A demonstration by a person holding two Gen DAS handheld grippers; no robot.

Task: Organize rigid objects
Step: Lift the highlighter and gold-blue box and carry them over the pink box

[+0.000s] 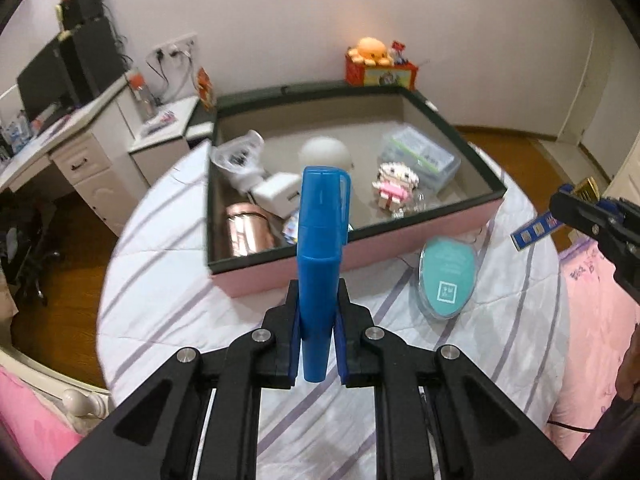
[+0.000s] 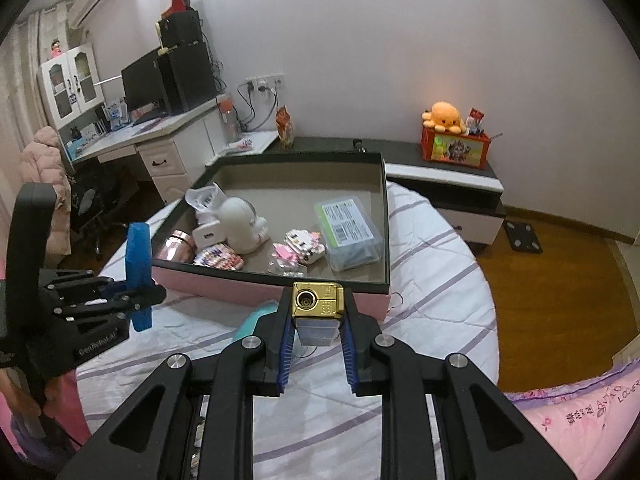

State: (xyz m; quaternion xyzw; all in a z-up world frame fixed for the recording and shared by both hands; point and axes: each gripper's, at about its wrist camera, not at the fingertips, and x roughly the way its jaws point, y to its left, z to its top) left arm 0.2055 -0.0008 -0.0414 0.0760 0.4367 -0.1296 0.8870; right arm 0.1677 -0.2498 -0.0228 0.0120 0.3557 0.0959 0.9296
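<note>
My left gripper [image 1: 317,308] is shut on a tall blue plastic case [image 1: 322,248], which stands upright between the pads above the striped bedcover. In the right wrist view the same case [image 2: 139,264] shows at the left, in that gripper [image 2: 146,296]. My right gripper [image 2: 317,308] is shut on a gold-topped lighter [image 2: 318,300] with a clear blue body; it hovers just in front of the box. In the left wrist view that gripper [image 1: 560,220] holds the lighter [image 1: 534,232] at the far right. The pink box with a dark rim [image 1: 352,260] [image 2: 240,286] lies open ahead.
Inside the box lie a copper tin [image 1: 246,230], a white charger [image 1: 276,194], a white round figure [image 2: 242,224], a pink block doll [image 1: 396,186] and a clear case [image 2: 350,232]. A teal oval package [image 1: 446,276] lies on the bedcover before the box. A desk [image 2: 160,136] stands at the left.
</note>
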